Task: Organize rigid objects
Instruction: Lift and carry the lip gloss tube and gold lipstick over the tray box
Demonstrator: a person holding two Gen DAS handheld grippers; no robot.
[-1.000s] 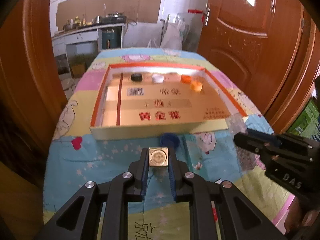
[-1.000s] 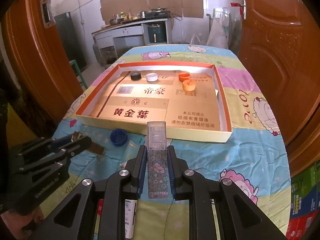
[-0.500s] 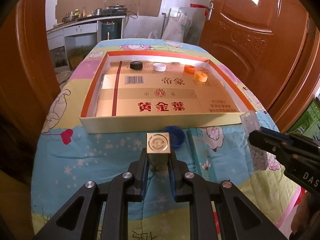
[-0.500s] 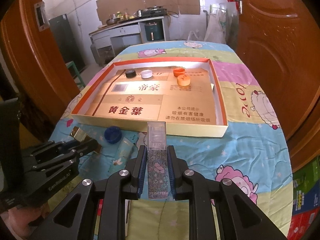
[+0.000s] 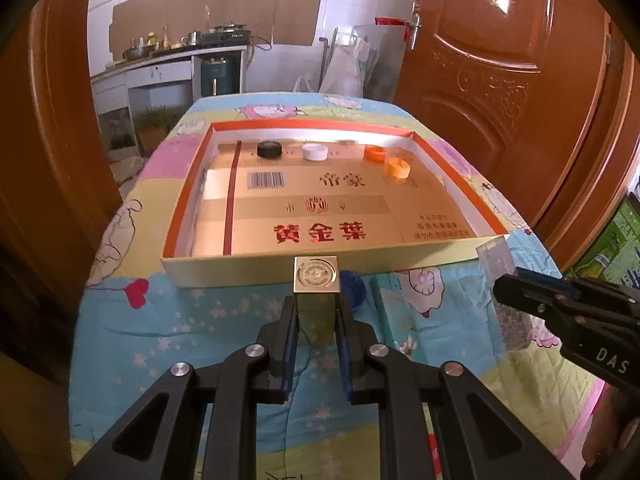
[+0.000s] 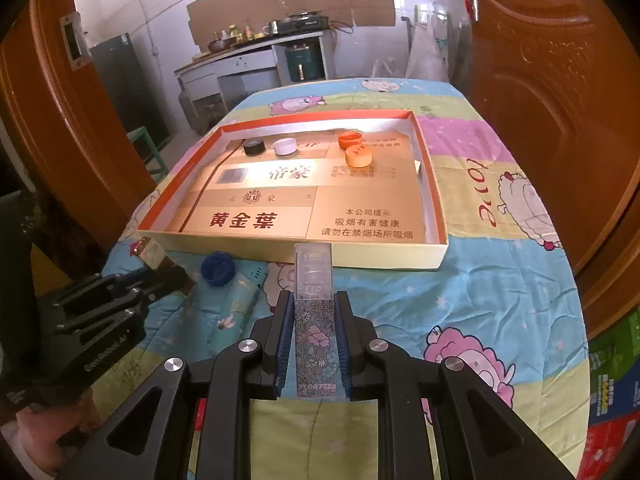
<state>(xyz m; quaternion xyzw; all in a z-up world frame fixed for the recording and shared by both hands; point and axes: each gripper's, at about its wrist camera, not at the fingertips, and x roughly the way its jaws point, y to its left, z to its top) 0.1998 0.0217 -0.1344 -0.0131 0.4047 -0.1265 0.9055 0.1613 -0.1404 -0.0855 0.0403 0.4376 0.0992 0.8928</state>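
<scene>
My left gripper [image 5: 317,308] is shut on a gold square-topped tube [image 5: 316,280], held just short of the near wall of a shallow orange-rimmed box tray [image 5: 240,270]. My right gripper [image 6: 313,300] is shut on a floral tube with a clear cap [image 6: 313,280], also near the tray's [image 6: 360,258] front wall. Inside the tray at the far end lie a black cap [image 5: 269,149], a white cap [image 5: 315,152] and two orange caps [image 5: 397,168]. A blue cap [image 6: 217,268] lies on the cloth outside the tray. Each gripper shows in the other's view.
A cartoon-print quilt [image 6: 500,280] covers the table. A pale green tube [image 6: 242,296] lies on it beside the blue cap. Wooden doors [image 5: 520,80] stand on both sides. A kitchen counter [image 5: 168,60] is at the back. Coloured boxes [image 6: 616,400] sit low at the right.
Both grippers have drifted slightly nearer the tray with their tubes still held. The left wrist view now shows the tray closer and more squarely.
</scene>
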